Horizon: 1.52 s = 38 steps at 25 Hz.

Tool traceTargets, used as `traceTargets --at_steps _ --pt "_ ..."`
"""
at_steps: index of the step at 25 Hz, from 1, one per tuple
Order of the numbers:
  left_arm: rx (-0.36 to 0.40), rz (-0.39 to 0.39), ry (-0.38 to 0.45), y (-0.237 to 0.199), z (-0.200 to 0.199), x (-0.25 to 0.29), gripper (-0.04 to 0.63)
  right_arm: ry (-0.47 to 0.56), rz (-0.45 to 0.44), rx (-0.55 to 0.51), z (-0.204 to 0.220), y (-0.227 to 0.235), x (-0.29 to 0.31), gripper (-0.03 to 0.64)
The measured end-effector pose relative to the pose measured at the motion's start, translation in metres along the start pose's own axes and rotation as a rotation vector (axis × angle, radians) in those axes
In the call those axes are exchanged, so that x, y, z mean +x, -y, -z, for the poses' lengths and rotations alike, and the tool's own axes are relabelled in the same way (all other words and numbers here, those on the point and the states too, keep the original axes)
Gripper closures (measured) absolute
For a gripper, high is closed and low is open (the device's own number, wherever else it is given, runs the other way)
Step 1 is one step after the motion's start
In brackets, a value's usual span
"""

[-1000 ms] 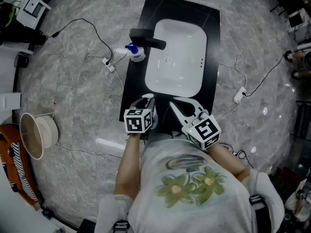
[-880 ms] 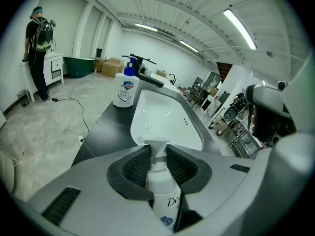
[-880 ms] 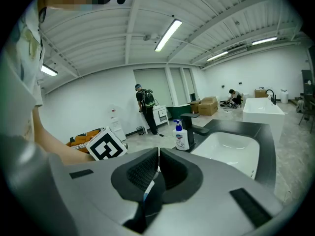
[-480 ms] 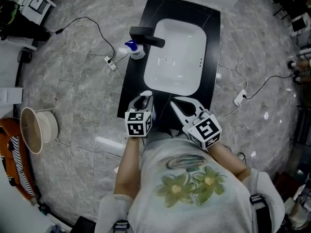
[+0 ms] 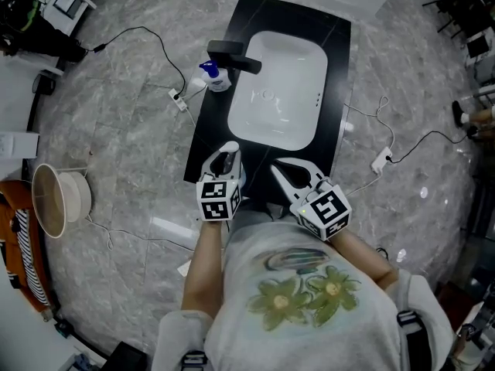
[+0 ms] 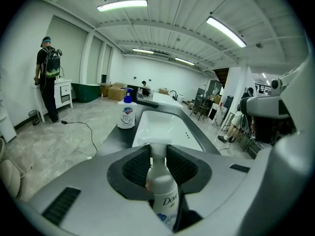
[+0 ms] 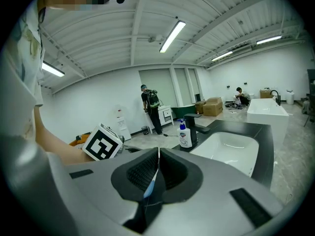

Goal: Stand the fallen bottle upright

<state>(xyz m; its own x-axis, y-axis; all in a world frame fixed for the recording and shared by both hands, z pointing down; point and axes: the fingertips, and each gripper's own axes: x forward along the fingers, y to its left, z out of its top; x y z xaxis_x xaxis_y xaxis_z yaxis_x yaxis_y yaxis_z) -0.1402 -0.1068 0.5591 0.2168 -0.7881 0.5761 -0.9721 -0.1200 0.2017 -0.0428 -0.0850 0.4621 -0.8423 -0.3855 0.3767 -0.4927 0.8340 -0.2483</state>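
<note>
1. Left gripper view: the left gripper (image 6: 158, 152) is clamped on a white bottle (image 6: 163, 193) with a Dove label. The bottle lies along the jaws, its cap pointing away toward the white basin (image 6: 165, 131). Beyond it a soap dispenser (image 6: 126, 113) with a blue pump stands upright at the left edge of the black counter (image 6: 114, 137). It is just beside the dark faucet (image 6: 147, 103). A person (image 6: 47, 80) stands well off to the left on the floor.

2. Right gripper view: the right gripper (image 7: 158, 154) has its jaws pressed together, with only a thin slit between the pads. The left gripper's marker cube (image 7: 102, 142) shows near its left side. The soap dispenser and faucet stand further off along the counter's left edge, and the basin opens to the right.

3. Head view: both grippers hang over the counter's near edge, close to the person holding them. The left gripper is at the near-left corner and the right gripper is just beside it, in front of the basin. The bottle sits in the left gripper's jaws, mostly covered from above, so I cannot tell whether it touches the counter. The soap dispenser stands well apart from it, toward the far-left corner. A black cable (image 5: 155, 41) trails over the grey marble floor (image 5: 116, 137) to the left.
</note>
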Motion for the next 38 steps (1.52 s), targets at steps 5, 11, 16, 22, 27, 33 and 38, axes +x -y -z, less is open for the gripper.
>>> traceTargets --at_steps 5,11,16,22,27,33,38 --pt "0.022 -0.03 0.064 0.009 -0.004 -0.011 0.479 -0.002 -0.017 -0.009 0.005 -0.005 -0.009 0.574" --pt "0.02 -0.093 0.14 0.01 -0.003 -0.024 0.479 -0.006 -0.04 -0.023 0.008 -0.013 -0.021 0.574" --pt "0.039 -0.144 0.181 0.015 -0.001 -0.035 0.479 -0.014 -0.061 -0.029 0.013 -0.019 -0.031 0.574" --pt "0.05 -0.211 0.2 0.019 0.007 -0.045 0.479 -0.025 -0.085 -0.034 0.022 -0.025 -0.043 0.574" --pt "0.042 -0.243 0.192 0.023 0.019 -0.048 0.479 -0.038 -0.094 -0.033 0.032 -0.024 -0.056 0.574" --pt "0.009 -0.29 0.224 0.028 0.025 -0.058 0.479 -0.057 -0.1 -0.037 0.044 -0.026 -0.073 0.574" --pt "-0.018 -0.32 0.226 0.031 0.034 -0.073 0.479 -0.059 -0.123 -0.05 0.048 -0.036 -0.083 0.574"
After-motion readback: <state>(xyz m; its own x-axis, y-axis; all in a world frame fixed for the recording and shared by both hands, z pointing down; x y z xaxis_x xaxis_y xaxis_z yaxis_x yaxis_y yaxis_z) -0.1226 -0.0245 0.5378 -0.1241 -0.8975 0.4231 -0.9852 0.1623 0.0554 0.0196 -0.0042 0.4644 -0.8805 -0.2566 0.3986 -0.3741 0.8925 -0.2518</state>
